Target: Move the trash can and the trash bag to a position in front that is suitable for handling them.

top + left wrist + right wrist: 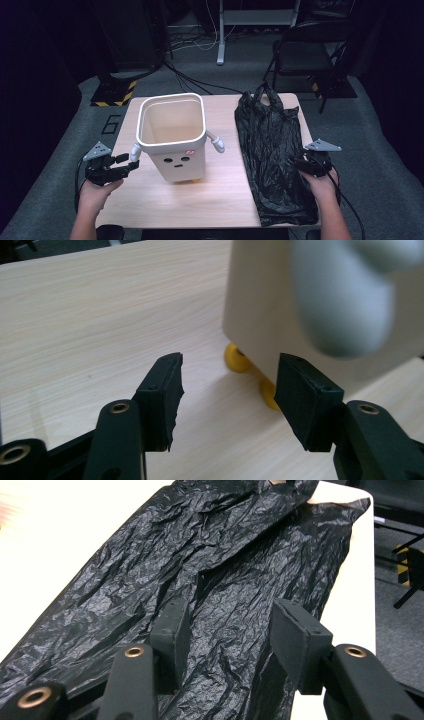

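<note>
- The left gripper (131, 165) is hovering at the left of the table (165, 200), just beside the small cream bin (172, 137). Its jaws are standing apart with nothing between them.
- The bin, with a face and little white arms (216, 142), is standing upright on yellow feet (237, 358) in the middle of the table. It is looking like light, stiff plastic with a smooth, maybe slippery wall, so I think the rim is giving the best hold.
- The black plastic bag (272, 150) is lying flat and wrinkled along the right side of the table. It seems very thin, soft and light; I would pinch one layer near an edge or handle loop.
- The right gripper (227, 630) is hanging over the bag, with jaws spread and not pinching the film.
</note>
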A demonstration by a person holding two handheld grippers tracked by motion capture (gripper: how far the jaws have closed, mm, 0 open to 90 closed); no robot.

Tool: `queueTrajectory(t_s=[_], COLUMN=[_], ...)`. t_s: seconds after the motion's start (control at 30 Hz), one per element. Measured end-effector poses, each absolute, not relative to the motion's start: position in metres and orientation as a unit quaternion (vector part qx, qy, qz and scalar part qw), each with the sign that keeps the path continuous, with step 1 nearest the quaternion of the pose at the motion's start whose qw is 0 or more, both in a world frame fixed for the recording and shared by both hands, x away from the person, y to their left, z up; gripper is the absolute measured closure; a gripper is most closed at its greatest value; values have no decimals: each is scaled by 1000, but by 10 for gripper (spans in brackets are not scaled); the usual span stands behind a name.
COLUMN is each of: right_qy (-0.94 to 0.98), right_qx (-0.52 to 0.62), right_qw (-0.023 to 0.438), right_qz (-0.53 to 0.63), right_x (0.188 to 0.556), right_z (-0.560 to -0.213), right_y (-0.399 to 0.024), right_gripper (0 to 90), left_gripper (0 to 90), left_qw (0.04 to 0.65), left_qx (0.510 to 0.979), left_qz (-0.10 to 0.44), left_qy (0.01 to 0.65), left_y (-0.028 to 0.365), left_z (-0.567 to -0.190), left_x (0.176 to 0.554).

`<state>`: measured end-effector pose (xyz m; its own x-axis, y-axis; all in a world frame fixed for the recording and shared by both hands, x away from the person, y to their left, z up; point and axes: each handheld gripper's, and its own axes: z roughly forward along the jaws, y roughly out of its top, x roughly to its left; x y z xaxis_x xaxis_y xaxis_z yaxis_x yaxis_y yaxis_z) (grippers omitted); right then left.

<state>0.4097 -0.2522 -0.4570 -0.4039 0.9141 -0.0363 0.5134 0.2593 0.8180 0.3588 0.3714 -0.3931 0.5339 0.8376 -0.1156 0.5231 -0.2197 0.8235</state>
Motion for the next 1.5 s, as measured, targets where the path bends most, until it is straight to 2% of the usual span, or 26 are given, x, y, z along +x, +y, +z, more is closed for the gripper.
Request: queueTrajectory(t_s=[0.13, 0.33, 0.43, 0.47, 0.53, 0.63, 0.7, 0.9, 1.2, 1.37, 1.5], right_qy=[757, 777, 786, 786, 791, 795, 800, 817, 822, 824, 828], right_qx=[456, 427, 413, 413, 404, 398, 387, 357, 307, 252, 245], right_qw=[265, 257, 246, 246, 232, 223, 201, 166, 147, 100, 83], right_qz=[385, 385, 389, 389, 396, 400, 411, 422, 457, 497, 497], right_x=[408, 409, 407, 407, 406, 405, 404, 405, 409, 418, 425], right_z=[-436, -416, -405, -405, -399, -396, -390, -378, -372, -367, -369], right_y=[-245, -233, -225, -225, -219, -214, -205, -179, -139, -104, -88], right_gripper=[507, 510, 510, 510, 510, 507, 495, 498, 510, 490, 475], left_gripper=[460, 467, 548, 548, 603, 603, 607, 615, 618, 618, 619], left_qw=[433, 438, 431, 433, 430, 425, 425, 445, 454, 457, 459], left_qx=[771, 772, 781, 779, 782, 790, 792, 783, 780, 778, 777], left_qz=[168, 166, 146, 146, 150, 138, 135, 147, 154, 155, 155], left_qy=[435, 429, 427, 429, 425, 419, 417, 408, 403, 403, 401], left_y=[366, 353, 350, 349, 348, 347, 349, 352, 352, 353, 353], left_z=[-380, -357, -350, -348, -345, -345, -344, -350, -353, -354, -355], left_x=[353, 363, 370, 371, 374, 382, 382, 380, 379, 379, 379])
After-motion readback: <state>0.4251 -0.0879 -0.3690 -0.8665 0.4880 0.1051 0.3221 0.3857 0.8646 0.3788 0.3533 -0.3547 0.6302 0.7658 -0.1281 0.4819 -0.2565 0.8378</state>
